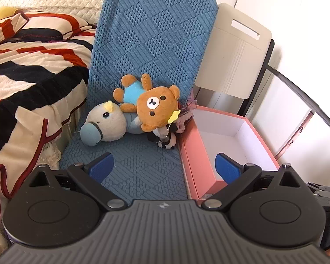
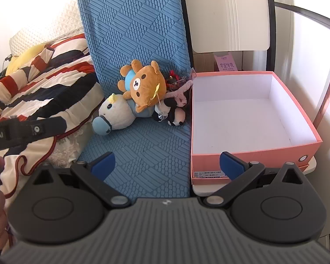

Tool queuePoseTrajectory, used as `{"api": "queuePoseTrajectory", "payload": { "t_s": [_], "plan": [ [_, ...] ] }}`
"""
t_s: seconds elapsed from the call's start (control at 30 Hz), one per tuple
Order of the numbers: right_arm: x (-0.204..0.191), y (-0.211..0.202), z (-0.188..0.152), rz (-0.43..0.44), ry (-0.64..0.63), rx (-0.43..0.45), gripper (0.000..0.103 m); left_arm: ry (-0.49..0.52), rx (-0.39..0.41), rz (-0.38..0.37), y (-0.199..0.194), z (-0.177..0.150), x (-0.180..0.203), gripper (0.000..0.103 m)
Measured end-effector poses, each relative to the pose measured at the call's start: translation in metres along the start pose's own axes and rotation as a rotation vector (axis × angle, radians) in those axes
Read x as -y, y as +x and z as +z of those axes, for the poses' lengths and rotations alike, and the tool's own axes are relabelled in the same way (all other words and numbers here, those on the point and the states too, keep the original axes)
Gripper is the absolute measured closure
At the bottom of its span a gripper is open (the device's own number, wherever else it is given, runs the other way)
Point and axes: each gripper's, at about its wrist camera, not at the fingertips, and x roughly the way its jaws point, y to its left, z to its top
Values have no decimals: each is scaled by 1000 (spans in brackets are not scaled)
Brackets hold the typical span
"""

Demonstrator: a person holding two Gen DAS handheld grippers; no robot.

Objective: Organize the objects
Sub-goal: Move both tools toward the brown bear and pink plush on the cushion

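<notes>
The plush toys (image 1: 140,107) are piled on the blue textured chair seat (image 1: 143,167), beside the empty pink box (image 2: 248,114). A striped blanket (image 1: 28,66) is draped alongside. The left gripper (image 1: 165,168) and right gripper (image 2: 167,165) are spread wide, empty.

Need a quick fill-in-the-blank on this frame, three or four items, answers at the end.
1. The pink box holds ____ toys.
2. The brown bear lies partly on top of the grey ____.
3. The toys lie on a ____ seat cover.
4. Both the left gripper and the right gripper have jaws that stand ____.

Answers: no; horse; blue; open
</notes>
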Motion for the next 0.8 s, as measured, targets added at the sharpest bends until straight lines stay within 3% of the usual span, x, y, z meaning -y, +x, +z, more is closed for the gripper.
{"api": "queuePoseTrajectory", "payload": {
  "t_s": [0.8],
  "plan": [
    [1, 19, 2, 22, 17, -20, 0, -19, -24, 7, 18, 6, -12, 3]
  ]
}}
